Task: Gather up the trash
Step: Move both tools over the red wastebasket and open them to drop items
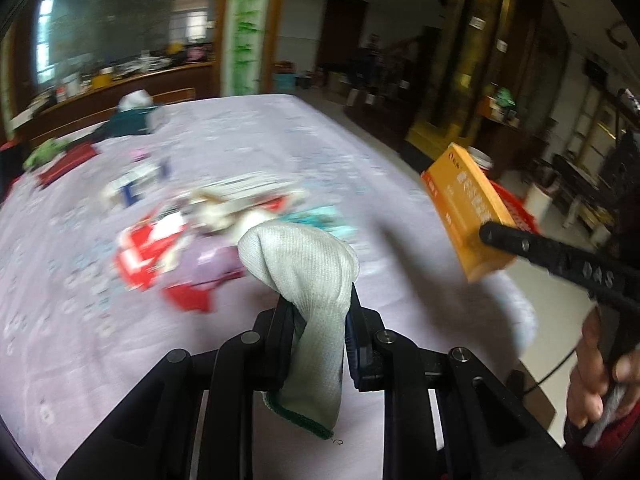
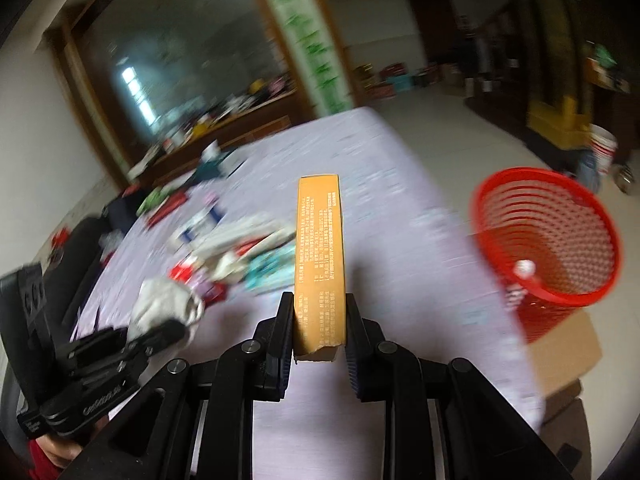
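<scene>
Jaws: both pairs are clamping something. The left gripper (image 1: 320,316) is pinching one white knit glove (image 1: 308,280) with a green cuff edge; the glove is bulging above the fingers and hanging below them, held up over the table (image 1: 240,140). The right gripper (image 2: 319,320) is squeezing one orange box (image 2: 319,248) by its lower end, the box standing upright between the fingers with small printed text facing the right wrist camera.

Left to right in the left wrist view: dark red and green items are lying at the far left edge of the lilac printed tablecloth; one loose pile of trash (image 1: 208,224) is sitting mid-table, made of red, white, purple and teal packets and flattened cartons. Blur is preventing a count. The glove is hanging just in front of the pile. The orange box is showing at far right, past the table edge.

Containers: one red mesh basket (image 2: 548,240) is standing beside the table's right edge on a cardboard box (image 2: 560,352), apart from the orange box. One small white object (image 2: 525,268) is lying inside the basket; the rest of its contents cannot be made out. One white bucket (image 2: 604,152) is standing on the floor behind it.
</scene>
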Tool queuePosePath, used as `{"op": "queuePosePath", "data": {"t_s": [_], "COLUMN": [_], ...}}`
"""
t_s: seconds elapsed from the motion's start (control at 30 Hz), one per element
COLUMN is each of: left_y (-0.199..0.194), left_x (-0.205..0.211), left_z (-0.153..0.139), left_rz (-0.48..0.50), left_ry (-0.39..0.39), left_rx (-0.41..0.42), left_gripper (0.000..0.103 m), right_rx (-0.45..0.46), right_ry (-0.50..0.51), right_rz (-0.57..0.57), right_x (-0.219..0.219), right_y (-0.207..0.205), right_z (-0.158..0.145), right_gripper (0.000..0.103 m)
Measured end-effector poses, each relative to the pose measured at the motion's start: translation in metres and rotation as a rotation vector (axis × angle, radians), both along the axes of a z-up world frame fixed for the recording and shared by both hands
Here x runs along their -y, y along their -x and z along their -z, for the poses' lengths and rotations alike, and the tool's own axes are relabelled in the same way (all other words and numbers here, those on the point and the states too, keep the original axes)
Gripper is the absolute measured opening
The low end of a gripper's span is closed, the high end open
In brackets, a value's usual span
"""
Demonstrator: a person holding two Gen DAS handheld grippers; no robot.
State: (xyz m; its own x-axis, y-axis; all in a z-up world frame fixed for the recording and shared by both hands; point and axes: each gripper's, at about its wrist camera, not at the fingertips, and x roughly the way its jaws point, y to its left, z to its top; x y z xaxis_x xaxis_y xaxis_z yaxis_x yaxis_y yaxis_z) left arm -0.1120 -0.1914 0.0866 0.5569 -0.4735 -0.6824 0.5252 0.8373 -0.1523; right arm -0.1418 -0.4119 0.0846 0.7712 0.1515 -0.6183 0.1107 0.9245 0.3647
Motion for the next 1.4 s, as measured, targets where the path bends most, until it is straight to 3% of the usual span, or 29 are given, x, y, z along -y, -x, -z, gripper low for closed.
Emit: {"op": "queuePosePath", "data": {"t_s": [0.23,0.43,0.67,0.7,0.77,0.8,0.83,1.07,1.4], "left_y": [0.000,-0.012,-0.029,-0.031,-0.035,-0.036,-0.038,-0.028,-0.004], "left_x": [0.089,0.167,0.257,0.265,0.280,0.281,0.281,0.239,0.122], "left_z": [-0.015,-0.020,-0.013,-0.012,-0.011,-0.011,-0.012,-0.018,-0.003], "left_rz": [0.169,0.260,0.335,0.342,0.337,0.327,0.319,0.309,0.217], "left_ry": [0.029,0.048,0.017,0.015,0.007,0.009,0.024,0.055,0.014], "left_rx": [-0.050,-0.088,-0.100,-0.091,-0.069,-0.065,-0.070,-0.078,-0.071], "left_gripper": [0.022,0.022,0.022,0.023,0.034,0.045,0.049,0.051,0.053], "right_rx": [0.015,0.009,-0.024,-0.030,-0.039,-0.042,-0.043,-0.004,-0.009], "right_ry": [-0.058,-0.055,-0.081,-0.080,-0.067,-0.059,-0.057,-0.101,-0.108], "right_rz": [0.210,0.316,0.395,0.396,0.415,0.422,0.430,0.400,0.160], "right_x": [0.093,0.148,0.197,0.201,0.208,0.211,0.213,0.204,0.107], "right_y": [0.026,0.027,0.013,0.009,0.004,0.002,0.002,0.022,0.011], "right_z": [-0.009,-0.010,0.001,0.002,0.006,0.008,0.009,0.008,0.007], "right_gripper": [0.024,0.024,0.024,0.025,0.026,0.028,0.031,0.031,0.035]}}
